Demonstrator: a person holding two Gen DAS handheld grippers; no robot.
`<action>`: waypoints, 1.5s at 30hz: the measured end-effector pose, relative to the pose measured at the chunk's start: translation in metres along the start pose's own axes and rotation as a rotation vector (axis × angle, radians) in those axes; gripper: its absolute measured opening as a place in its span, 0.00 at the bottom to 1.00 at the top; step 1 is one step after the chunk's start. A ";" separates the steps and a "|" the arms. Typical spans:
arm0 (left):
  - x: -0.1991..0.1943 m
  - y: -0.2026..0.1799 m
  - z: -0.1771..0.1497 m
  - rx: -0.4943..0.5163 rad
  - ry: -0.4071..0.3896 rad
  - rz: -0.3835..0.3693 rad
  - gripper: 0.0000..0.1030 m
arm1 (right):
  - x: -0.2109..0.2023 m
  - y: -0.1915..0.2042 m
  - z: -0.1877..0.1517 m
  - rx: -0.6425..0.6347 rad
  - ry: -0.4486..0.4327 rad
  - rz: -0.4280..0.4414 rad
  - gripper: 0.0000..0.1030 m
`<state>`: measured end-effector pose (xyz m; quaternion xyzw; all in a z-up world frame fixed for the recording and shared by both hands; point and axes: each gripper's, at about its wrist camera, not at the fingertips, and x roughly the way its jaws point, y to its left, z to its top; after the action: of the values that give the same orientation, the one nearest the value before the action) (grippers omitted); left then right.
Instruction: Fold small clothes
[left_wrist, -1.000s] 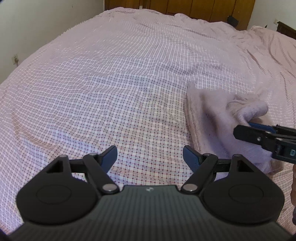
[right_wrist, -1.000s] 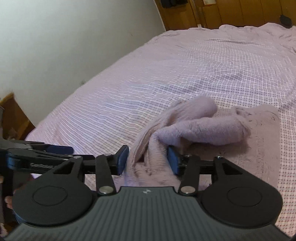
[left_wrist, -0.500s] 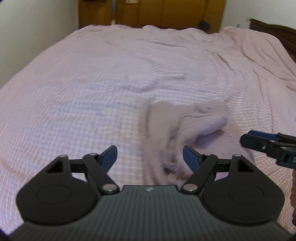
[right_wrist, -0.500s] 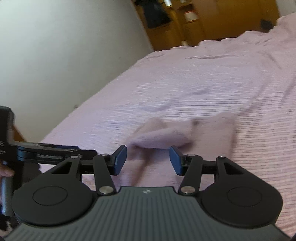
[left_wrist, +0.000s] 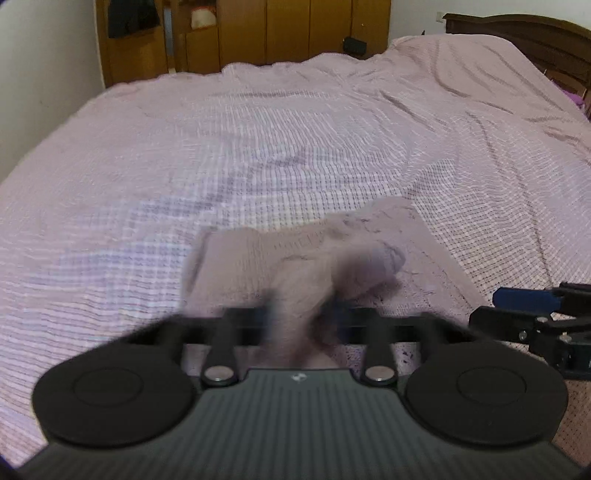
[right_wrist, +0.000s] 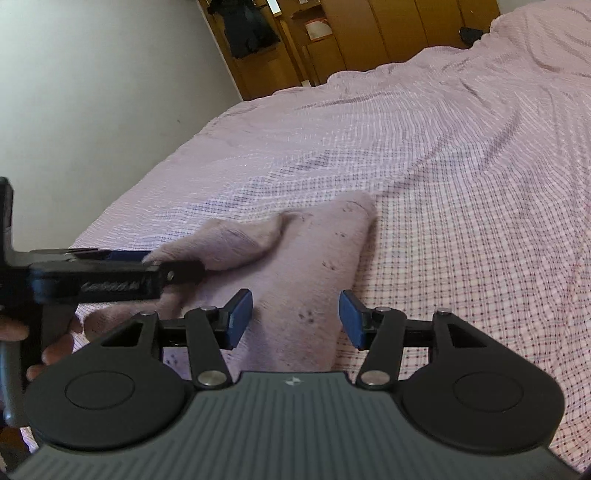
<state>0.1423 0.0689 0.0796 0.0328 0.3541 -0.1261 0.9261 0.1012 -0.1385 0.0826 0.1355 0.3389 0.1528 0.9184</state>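
A small fuzzy pink garment (right_wrist: 310, 273) lay on the near part of the bed (right_wrist: 461, 155), which was covered with a pink checked sheet. Part of the soft cloth was bunched up and folded over itself on the left.

The left tongs (left_wrist: 301, 314) were pressed together and pinching a raised bit of the garment (left_wrist: 306, 266). That view was blurry, but the cloth sat right between the two fingers. From the right wrist view, the left tongs (right_wrist: 155, 264) reached in from the left and gripped the folded flap. A hand (right_wrist: 51, 343) held their handle at the left edge.

The right tongs (right_wrist: 295, 319) were spread apart and opening a little more. The garment lay between the blue pads (right_wrist: 240, 317), but the pads did not press on it. In the left wrist view the right tongs (left_wrist: 513, 306) showed at the right edge, near the garment's right side.

Far behind the bed stood wooden cupboards (left_wrist: 280, 33). A white wall (right_wrist: 92, 92) was on the left.
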 end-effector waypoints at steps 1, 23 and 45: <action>0.000 0.003 0.000 -0.016 -0.005 -0.005 0.14 | 0.003 -0.003 -0.001 0.006 0.000 0.005 0.61; -0.008 0.077 -0.007 -0.225 0.063 0.106 0.66 | 0.005 0.024 -0.006 -0.067 0.003 0.098 0.70; 0.021 0.108 -0.057 -0.680 0.251 -0.339 0.55 | 0.083 -0.039 -0.002 0.426 0.195 0.256 0.86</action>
<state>0.1477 0.1776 0.0200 -0.3192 0.4865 -0.1478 0.7997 0.1667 -0.1429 0.0193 0.3522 0.4305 0.2050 0.8054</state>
